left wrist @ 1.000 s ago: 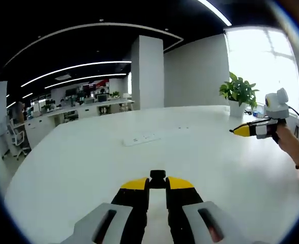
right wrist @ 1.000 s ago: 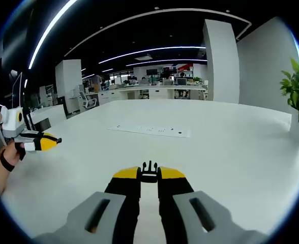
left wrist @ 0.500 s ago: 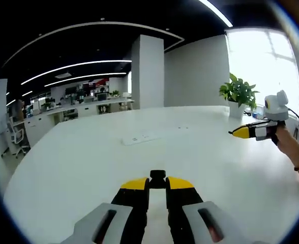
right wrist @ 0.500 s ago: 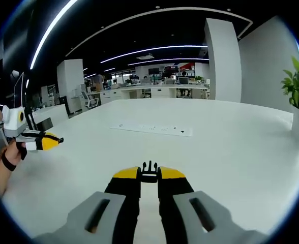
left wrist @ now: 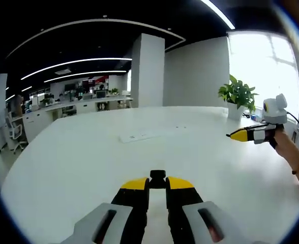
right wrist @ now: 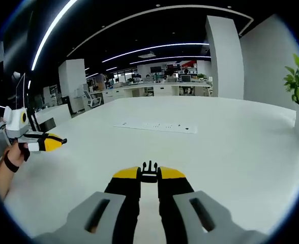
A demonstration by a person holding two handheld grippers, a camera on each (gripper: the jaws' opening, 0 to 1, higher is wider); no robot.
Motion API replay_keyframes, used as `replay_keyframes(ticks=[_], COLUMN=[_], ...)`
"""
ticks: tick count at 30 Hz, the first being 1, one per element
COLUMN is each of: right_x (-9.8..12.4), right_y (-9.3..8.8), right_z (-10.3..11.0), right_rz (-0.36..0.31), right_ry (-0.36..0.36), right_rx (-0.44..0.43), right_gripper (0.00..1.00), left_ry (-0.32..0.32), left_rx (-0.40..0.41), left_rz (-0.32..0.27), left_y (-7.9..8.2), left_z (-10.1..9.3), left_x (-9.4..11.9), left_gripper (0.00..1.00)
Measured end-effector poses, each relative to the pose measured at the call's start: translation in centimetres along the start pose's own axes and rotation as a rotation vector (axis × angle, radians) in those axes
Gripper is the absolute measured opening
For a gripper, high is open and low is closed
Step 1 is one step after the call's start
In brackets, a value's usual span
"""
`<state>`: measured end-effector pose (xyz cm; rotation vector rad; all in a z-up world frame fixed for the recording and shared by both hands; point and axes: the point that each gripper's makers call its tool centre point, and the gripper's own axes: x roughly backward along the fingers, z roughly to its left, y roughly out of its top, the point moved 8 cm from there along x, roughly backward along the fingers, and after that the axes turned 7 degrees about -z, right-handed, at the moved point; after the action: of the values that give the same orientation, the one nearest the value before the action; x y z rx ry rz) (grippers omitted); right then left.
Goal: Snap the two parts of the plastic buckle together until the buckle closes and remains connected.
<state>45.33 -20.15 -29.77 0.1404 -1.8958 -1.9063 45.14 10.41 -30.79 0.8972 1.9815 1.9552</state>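
Observation:
In the left gripper view my left gripper (left wrist: 157, 181) is shut on a black buckle part (left wrist: 157, 177) with a squared socket end that pokes out between the yellow tips. In the right gripper view my right gripper (right wrist: 149, 174) is shut on the other black buckle part (right wrist: 149, 169), its prongs sticking up past the tips. Both grippers hover above a white table (left wrist: 83, 157). The right gripper (left wrist: 239, 135) also appears at the right of the left gripper view, held by a hand. The left gripper (right wrist: 49, 143) appears at the left of the right gripper view. The two are far apart.
A white power strip (left wrist: 139, 136) lies flat on the table ahead; the power strip (right wrist: 154, 126) is also in the right gripper view. A potted plant (left wrist: 237, 96) stands at the table's far right. A white pillar (left wrist: 147, 71) and office desks lie beyond.
Both views have shifted slightly as the hands moved; the other gripper sits a little lower in each view. Both grips on the buckle parts are unchanged.

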Motion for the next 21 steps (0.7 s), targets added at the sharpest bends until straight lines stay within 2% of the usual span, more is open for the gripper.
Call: replay_keyframes(ticks=[15,21], right_x=[1.2,1.0], right_y=[0.3,0.9], right_z=[2.1,2.5], right_rz=[-0.004,-0.001], right_ry=[0.029,0.033], right_rx=[0.031,0.072], right_gripper=[0.12,0.12], left_ry=[-0.042,-0.049], left_rx=[0.025,0.005], left_rz=[-0.006,0.007], left_y=[0.5,0.5], left_z=[-0.4,-0.7], left_x=[0.1,0.4], left_gripper=[0.11,0.11])
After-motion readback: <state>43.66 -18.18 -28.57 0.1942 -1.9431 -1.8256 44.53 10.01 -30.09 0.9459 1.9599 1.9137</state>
